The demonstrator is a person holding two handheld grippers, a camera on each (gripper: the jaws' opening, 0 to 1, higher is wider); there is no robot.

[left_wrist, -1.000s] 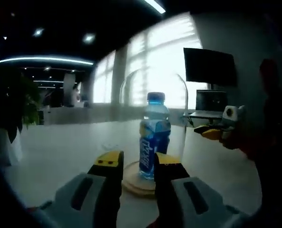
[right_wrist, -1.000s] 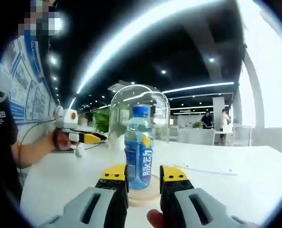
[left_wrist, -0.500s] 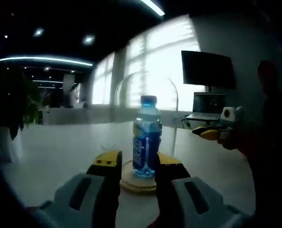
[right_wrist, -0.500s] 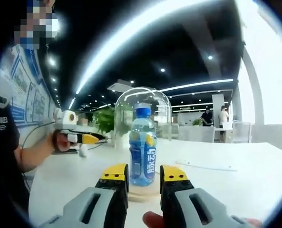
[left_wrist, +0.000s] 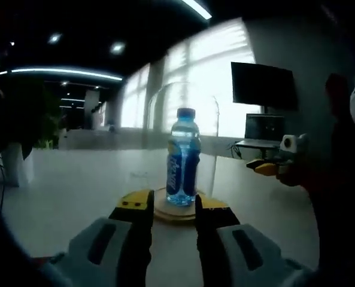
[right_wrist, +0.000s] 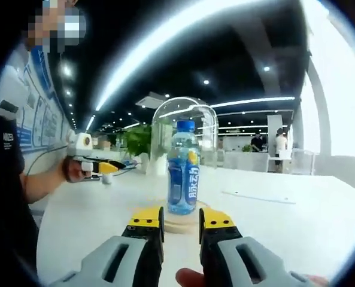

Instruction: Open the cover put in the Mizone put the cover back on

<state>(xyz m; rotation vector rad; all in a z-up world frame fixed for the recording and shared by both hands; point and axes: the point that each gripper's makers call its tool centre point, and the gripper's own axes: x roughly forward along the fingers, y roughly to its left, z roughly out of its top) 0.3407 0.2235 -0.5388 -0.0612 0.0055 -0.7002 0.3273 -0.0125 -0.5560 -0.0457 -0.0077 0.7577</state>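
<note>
While empty, each claw (left_wrist: 172,206) (right_wrist: 182,222) seems slightly parted.

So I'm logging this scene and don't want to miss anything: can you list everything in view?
Mizone bottle: one, blue, blue cap, upright on the wooden base.
Wooden base: one, light wood, round, on the table.
Glass cover: one, clear dome, behind the bottle as seen in the right gripper view.
Table: one, white.
Monitor: one, dark, above a laptop.
Potted plant: one, green, at the table's edge.
People: two, far off.
Left claw: yellow-tipped grey, open, short of the base.
Right claw: the same, open.
Person's arm: holding the left claw.
</note>
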